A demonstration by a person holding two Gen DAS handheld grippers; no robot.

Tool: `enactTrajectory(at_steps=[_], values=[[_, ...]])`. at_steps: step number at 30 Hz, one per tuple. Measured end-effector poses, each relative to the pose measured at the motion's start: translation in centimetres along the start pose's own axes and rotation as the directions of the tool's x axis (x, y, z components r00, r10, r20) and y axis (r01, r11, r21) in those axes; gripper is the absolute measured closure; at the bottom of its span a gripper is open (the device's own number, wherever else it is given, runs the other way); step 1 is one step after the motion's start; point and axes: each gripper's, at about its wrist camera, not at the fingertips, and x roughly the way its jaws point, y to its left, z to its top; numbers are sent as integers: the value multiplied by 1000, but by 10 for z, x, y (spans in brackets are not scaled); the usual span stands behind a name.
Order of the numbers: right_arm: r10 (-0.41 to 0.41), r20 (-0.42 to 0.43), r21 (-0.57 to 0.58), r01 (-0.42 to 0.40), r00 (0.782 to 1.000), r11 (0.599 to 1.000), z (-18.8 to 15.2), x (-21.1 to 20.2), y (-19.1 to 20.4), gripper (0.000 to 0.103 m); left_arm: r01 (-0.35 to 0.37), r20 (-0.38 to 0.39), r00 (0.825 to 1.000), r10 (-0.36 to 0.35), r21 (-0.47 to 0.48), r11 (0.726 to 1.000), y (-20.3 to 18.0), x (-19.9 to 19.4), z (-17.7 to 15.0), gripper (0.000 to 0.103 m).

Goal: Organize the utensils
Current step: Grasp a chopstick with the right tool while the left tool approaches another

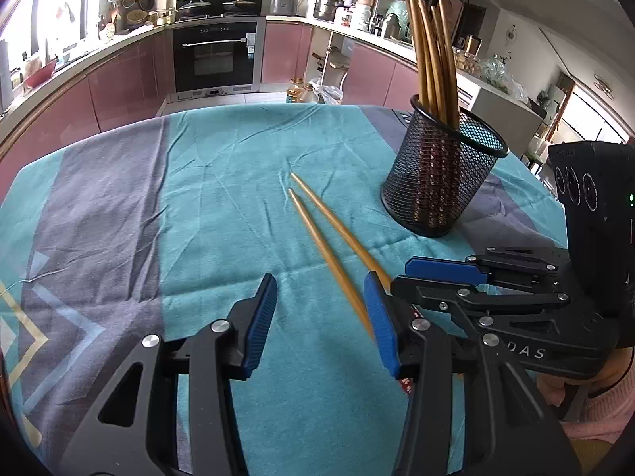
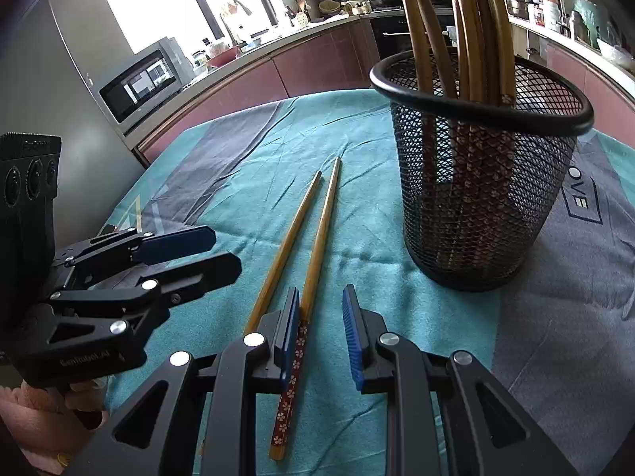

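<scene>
right hand-held gripper (image 2: 320,341) spread over two chopsticks (image 2: 317,234); we centre both between its fingers, then pinch, mesh holder (image 2: 480,182) ahead-right.

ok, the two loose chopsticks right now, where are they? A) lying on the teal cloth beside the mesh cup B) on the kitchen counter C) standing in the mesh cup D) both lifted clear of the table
A: the two loose chopsticks lie side by side on the teal cloth, apart from the black mesh cup, which already holds other chopsticks standing upright.
</scene>
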Motion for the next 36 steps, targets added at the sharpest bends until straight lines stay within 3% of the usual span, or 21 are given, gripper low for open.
enactTrajectory(at_steps=[15, 19, 23, 36], values=[[2, 4, 12, -2, 1000, 1000, -2, -6, -8, 83, -31, -45, 998, 33, 36, 999, -12, 25, 5, 59], [5, 3, 17, -5, 1000, 1000, -3, -7, -9, 85, -43, -64, 997, 46, 46, 998, -13, 30, 2, 70], [8, -7, 24, -7, 1000, 1000, -7, -7, -10, 97, -36, -68, 997, 39, 37, 999, -8, 31, 3, 84], [57, -42, 53, -55, 997, 997, -25, -20, -5, 95, -9, -74, 997, 12, 38, 999, -2, 22, -8, 90]])
